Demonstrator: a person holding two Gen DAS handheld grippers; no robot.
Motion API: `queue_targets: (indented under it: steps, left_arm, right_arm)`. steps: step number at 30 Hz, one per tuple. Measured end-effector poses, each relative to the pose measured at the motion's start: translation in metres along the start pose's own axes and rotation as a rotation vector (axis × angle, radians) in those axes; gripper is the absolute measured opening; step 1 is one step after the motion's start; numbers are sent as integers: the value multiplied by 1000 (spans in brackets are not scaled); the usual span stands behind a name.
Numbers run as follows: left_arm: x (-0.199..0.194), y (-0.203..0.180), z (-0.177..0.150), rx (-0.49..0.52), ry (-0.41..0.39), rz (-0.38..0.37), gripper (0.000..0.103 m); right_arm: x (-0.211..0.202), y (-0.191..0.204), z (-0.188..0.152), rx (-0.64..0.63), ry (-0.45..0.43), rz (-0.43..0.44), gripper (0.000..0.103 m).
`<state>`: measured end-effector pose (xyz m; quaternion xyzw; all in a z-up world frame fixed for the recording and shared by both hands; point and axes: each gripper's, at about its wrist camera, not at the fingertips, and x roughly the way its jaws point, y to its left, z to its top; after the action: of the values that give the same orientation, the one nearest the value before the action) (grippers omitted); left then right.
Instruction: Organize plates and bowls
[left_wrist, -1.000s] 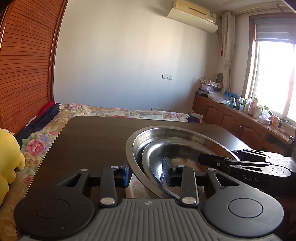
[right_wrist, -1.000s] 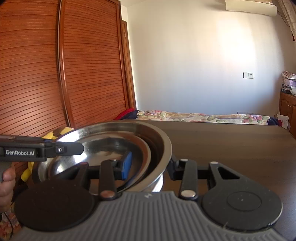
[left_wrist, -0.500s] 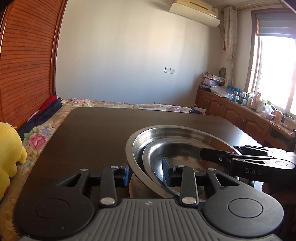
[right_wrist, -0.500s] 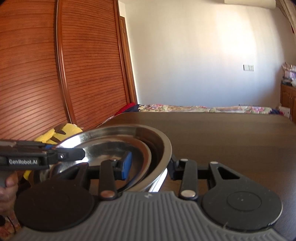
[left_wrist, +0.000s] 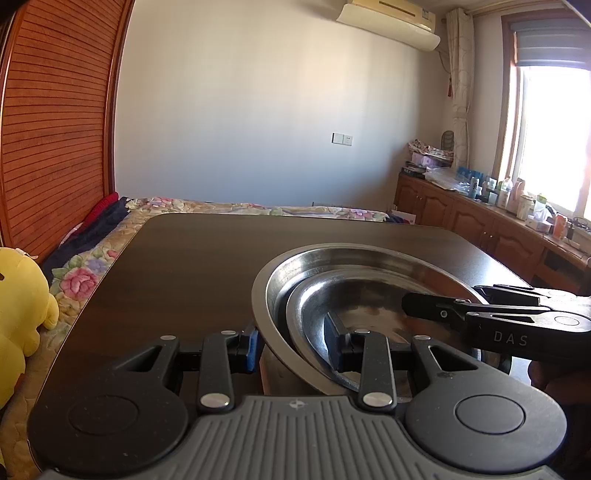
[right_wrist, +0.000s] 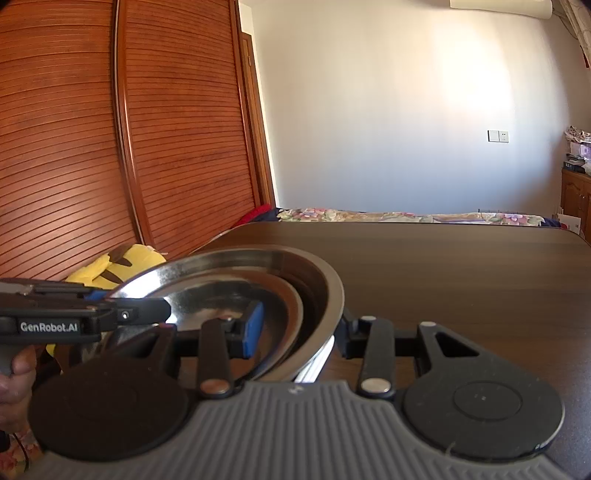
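i have my left claw and my right claw each clamped on opposite rims of the wide stainless steel bowl, smaller steel plate nested inside, so the stack stays level above the dark wooden tabletop.

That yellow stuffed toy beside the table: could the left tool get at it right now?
Probably not yet. The left tool is clamped on the rim of the steel bowl, as is the right tool, so it would have to let go before reaching the toy.
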<state>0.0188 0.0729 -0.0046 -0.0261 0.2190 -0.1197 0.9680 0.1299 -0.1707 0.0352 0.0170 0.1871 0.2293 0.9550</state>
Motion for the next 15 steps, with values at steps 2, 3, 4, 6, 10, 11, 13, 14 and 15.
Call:
queue_targets:
  steps: [2,3,4,6,10,11,13,14,15]
  left_arm:
    - [0,0,0,1,2,3,36]
    - [0,0,0,1,3,3,36]
    - [0,0,0,1,3,3,36]
    - [0,0,0,2,2,10,41]
    - [-2,4,2,-12,-14,27,61]
    - [-3,3,2,-15,-16,33,61]
    - [-3,3,3,-14,-15,44,64]
    - [-4,3,4,-11,-17,50,67]
    - [-5,2,5,-7,-20,56,69]
  right_arm:
    - [0,-1,0,0,5,2,42]
    - [1,0,0,-2,8,2,42]
    - [1,1,0,-4,8,2,42]
    - [1,1,0,-4,9,3,42]
    - [-2,0,0,-4,5,-3,51]
    - [-3,-1,0,-7,7,-2,51]
    - [-5,-2,0,-5,5,-6,52]
    - [-7,-3,1,-1,3,-8,53]
    - [-9,-4,1,2,0,-12,55]
